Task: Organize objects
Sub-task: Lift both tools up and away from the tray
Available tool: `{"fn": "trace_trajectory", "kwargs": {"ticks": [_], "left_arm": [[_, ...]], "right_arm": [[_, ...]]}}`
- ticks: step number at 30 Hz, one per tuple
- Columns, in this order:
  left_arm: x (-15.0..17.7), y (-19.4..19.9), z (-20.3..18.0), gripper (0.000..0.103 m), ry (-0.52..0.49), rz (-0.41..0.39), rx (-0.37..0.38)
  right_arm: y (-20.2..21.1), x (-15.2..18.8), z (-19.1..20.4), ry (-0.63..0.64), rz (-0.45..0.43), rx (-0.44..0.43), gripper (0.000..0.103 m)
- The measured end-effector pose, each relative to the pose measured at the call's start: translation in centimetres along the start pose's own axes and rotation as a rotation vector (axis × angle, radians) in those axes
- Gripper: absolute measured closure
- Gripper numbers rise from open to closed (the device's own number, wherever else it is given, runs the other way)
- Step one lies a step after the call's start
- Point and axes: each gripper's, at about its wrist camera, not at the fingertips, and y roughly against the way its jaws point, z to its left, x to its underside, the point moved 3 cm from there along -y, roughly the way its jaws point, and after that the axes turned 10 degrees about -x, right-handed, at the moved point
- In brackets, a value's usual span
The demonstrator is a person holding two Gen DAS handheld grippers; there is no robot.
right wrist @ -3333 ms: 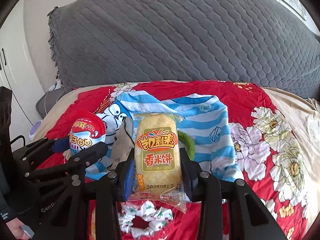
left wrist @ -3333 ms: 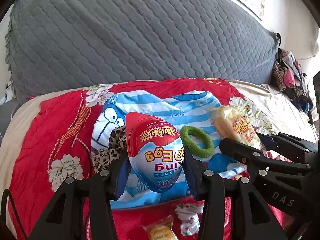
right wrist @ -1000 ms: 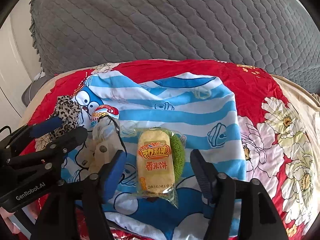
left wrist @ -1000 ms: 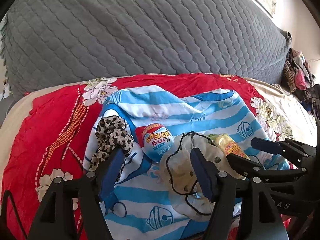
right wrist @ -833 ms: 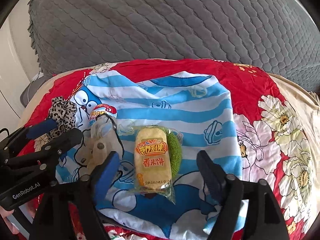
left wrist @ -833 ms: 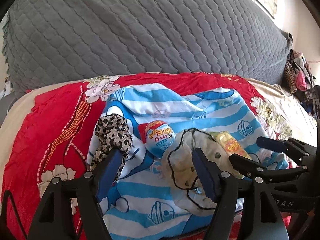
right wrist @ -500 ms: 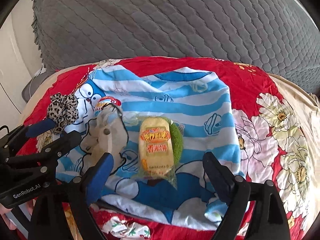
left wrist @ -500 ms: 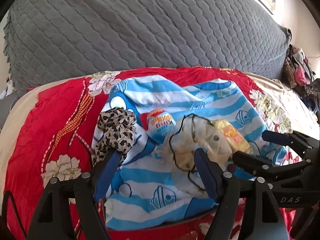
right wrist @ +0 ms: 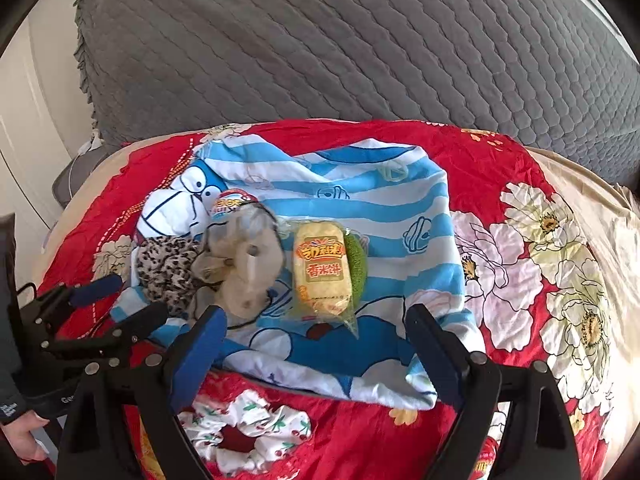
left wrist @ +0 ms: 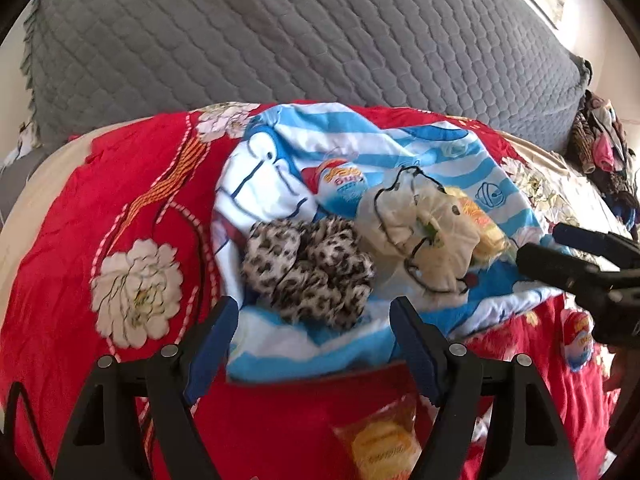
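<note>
My left gripper (left wrist: 312,344) has its fingers (left wrist: 212,348) spread wide w/ nothing pinched; jaws have just been opening a bit more. Leopard-print scrunchie (left wrist: 308,268) lies just beyond the tips, btwn them in view, not touched. My right gripper (right wrist: 316,344) also has fingers (right wrist: 198,350) spread wide, jaws just opened, nothing btwn the pads; the rice cracker packet (right wrist: 322,272) lies flat just past the tips, free of them.

Outward from there: packet sits partly on top of a green scrunchie (right wrist: 357,266), which peeks out on its right edge. Left of the packet is a beige sheer scrunchie (right wrist: 244,264) w/ dark trim, touching the leopard one. Behind those, a toy egg (left wrist: 340,184) in red/blue wrapper, partly hidden by the beige one. All of these are grouped on a blue-striped cartoon cloth (right wrist: 360,200) spread over the red floral bedspread (left wrist: 120,220).

Off the cloth, near side: a white cherry-print scrunchie (right wrist: 248,436) on the bedspread below my right fingers, a 2nd snack packet (left wrist: 384,440) below my left fingers, blurred, and another toy egg (left wrist: 578,340) at right edge of left view, partly behind the right gripper.

Grey quilted pillow (right wrist: 360,40) fills the back. A hand (right wrist: 22,438) shows at bottom left of right view.
</note>
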Motion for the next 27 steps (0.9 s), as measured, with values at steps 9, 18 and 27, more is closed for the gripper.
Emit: {"fn": "trace_trajectory", "kwargs": {"ticks": [9,18,27], "left_arm": [[1.2,2.4,0.9,0.023,0.008,-0.007,-0.007],[1.6,5.4,0.9,0.018,0.006,-0.044,-0.002],[2.0,7.0,0.8,0.018,0.004,-0.05,0.011]], "right_arm": [[2.4,0.5,1.5,0.002,-0.022,-0.009,0.012],[4.6,2.0,2.6,0.003,-0.027,-0.006,0.002],[5.5,3.3,3.5,0.019,-0.016,-0.02,0.001]]}}
